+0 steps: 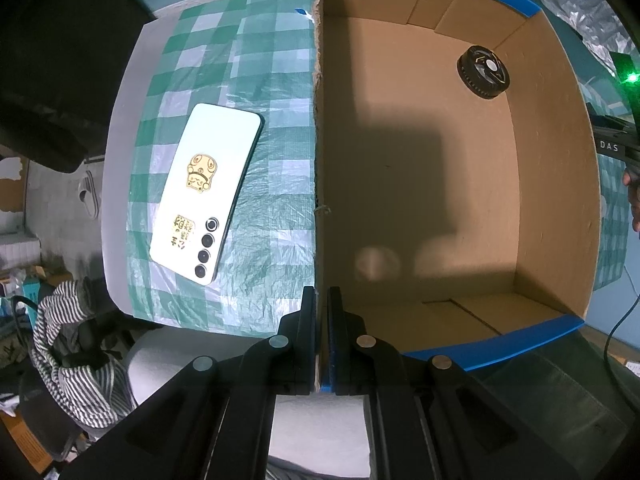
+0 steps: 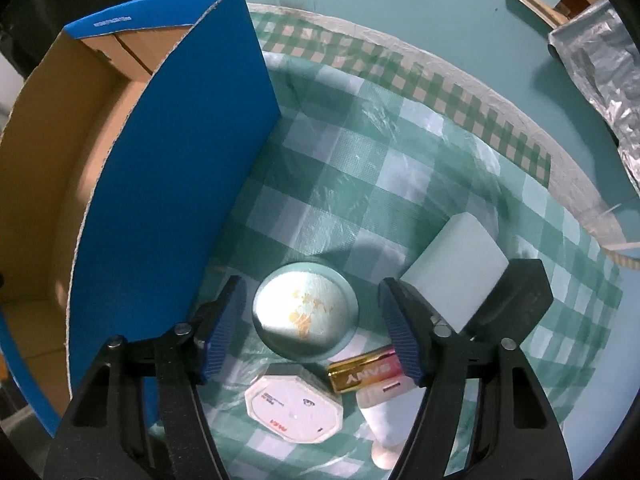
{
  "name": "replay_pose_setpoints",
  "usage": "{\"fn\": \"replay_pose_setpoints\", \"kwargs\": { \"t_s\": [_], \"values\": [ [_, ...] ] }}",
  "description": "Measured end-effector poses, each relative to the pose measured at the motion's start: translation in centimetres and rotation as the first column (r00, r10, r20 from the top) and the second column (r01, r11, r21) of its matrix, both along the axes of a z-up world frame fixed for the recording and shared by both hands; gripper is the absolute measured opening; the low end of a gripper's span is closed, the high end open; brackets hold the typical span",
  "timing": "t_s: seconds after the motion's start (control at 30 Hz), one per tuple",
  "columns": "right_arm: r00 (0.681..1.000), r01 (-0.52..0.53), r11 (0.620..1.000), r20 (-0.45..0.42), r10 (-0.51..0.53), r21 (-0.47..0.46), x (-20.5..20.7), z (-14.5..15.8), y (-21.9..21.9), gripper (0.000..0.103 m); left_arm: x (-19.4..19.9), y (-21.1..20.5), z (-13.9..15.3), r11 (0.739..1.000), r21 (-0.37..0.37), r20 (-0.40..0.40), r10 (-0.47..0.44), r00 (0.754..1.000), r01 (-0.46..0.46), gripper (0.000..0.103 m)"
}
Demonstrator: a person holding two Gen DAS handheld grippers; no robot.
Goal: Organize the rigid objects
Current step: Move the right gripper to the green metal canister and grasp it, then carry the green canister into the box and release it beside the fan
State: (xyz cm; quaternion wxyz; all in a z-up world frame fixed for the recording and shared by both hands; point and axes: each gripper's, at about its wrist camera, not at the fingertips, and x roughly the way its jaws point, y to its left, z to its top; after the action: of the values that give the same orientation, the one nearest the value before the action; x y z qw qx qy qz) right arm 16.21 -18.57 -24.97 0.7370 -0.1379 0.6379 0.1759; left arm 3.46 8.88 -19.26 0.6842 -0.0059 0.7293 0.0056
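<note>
Over the tablecloth [image 2: 360,168] my right gripper [image 2: 312,320] spreads wide around the round tin [image 2: 306,312]; my left gripper [image 1: 319,300] pinches the cardboard box [image 1: 556,184] wall.

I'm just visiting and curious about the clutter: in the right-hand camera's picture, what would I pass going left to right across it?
Blue cardboard box → round silver tin lid → gold and pink battery → white rectangular block → crinkled silver foil bag.

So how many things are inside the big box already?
1: a round black wheel-shaped object sits in the far right corner of the blue-sided cardboard box. The near corners are partly hidden.
</note>
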Motion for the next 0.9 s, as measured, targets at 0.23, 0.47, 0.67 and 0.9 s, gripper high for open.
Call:
{"fn": "replay_pose_setpoints", "kwargs": {
  "t_s": [0.23, 0.47, 0.67, 0.9],
  "values": [
    [1.0, -0.011, 1.0, -0.003, 0.011, 0.001, 0.2, 0.1, 0.4, 0.046, 0.1, 0.0, 0.0, 1.0, 0.0, 0.0, -0.004, 1.0, 0.004, 0.005],
    [1.0, -0.025, 1.0, -0.008, 0.025, -0.003, 0.2, 0.4, 0.5, 0.044, 0.5, -0.1, 0.1, 1.0, 0.0, 0.006, -0.008, 1.0, 0.008, 0.005],
    [0.999, -0.037, 0.999, -0.012, 0.037, -0.016, -0.1, 1.5, 0.5, 0.044, 0.5, -0.1, 0.1, 1.0, 0.001, 0.006, -0.009, 1.0, 0.009, 0.005],
    [0.999, -0.037, 0.999, -0.011, 0.037, -0.005, -0.2, 3.8, 0.7, 0.044, 0.5, -0.1, 0.1, 1.0, 0.0, 0.006, -0.008, 1.0, 0.008, 0.005]
  ]
}}
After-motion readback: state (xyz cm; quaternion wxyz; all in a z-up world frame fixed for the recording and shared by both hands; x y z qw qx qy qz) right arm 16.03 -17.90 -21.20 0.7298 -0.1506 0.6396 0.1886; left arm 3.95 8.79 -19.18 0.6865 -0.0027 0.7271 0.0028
